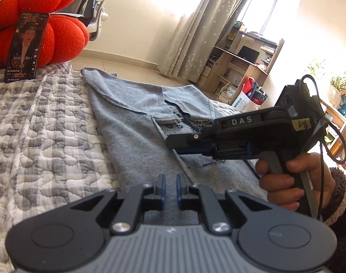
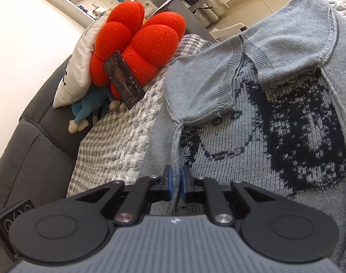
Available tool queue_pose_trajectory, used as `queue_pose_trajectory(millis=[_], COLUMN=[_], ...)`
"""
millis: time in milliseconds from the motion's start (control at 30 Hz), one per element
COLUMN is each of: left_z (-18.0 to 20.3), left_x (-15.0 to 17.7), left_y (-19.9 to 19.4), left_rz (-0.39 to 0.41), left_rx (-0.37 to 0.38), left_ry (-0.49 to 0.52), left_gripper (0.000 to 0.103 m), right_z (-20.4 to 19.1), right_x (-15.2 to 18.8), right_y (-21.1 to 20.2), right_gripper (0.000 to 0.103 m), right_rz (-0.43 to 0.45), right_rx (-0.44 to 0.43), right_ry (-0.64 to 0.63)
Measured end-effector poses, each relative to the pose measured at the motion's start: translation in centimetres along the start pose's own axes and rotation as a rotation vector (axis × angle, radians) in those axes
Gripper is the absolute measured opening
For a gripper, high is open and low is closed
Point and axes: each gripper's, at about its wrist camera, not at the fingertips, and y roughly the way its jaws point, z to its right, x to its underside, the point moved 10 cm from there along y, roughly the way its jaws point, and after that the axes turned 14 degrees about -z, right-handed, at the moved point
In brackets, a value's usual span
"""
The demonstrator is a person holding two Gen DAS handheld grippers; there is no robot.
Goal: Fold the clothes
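Over the sweater (image 2: 252, 159), right hand-held gripper (image 2: 175, 183) nearly closed.

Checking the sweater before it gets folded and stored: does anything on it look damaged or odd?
Yes. The grey knit sweater lies with its sleeves folded across the patterned front, and the sleeve cuffs look frayed, with loose threads along the edge. Otherwise only a phone propped against the red cushion stands out.

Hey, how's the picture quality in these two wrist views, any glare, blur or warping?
Left wrist view: the windows are blown out white, washing out the right side; fisheye bends the bed quilt. Right wrist view: evenly lit, sweater knit sharp; the gripper body softens up close, edges curve.
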Motion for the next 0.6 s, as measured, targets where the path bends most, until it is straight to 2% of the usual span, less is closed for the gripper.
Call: queue_pose_trajectory(millis=[67, 133, 267, 367, 433, 467, 600], left_z=[0.6, 1.0, 1.7, 2.2, 2.5, 2.5, 2.6], left_x=[0.1, 0.1, 0.4, 0.8, 1.0, 1.0, 1.1], left_y=[0.4, 0.9, 1.4, 1.8, 1.8, 1.9, 1.8], left_rz=[-0.011, -0.022, -0.033, -0.041, -0.037, -0.037, -0.035], left_rx=[0.009, 0.018, 0.039, 0.046, 0.049, 0.053, 0.055], left_ry=[0.021, 0.030, 0.044, 0.065, 0.072, 0.071, 0.073], left_gripper=[0.008, 0.008, 0.008, 0.008, 0.008, 0.008, 0.008], right_z=[0.2, 0.4, 1.6, 2.3, 2.4, 2.6, 3.0], right_x=[-0.7, -1.6, -3.4, -4.2, -4.5, -4.6, -4.8], right_y=[-0.2, -0.2, 0.1, 0.3, 0.4, 0.5, -0.1], right_gripper=[0.035, 0.035, 0.035, 0.028, 0.020, 0.009, 0.007], right_rz=[0.018, 0.035, 0.096, 0.139, 0.158, 0.169, 0.218], right_rx=[-0.003, -0.002, 0.061, 0.092, 0.118, 0.145, 0.226], right_ry=[0.024, 0.045, 0.070, 0.073, 0.055, 0.040, -0.004])
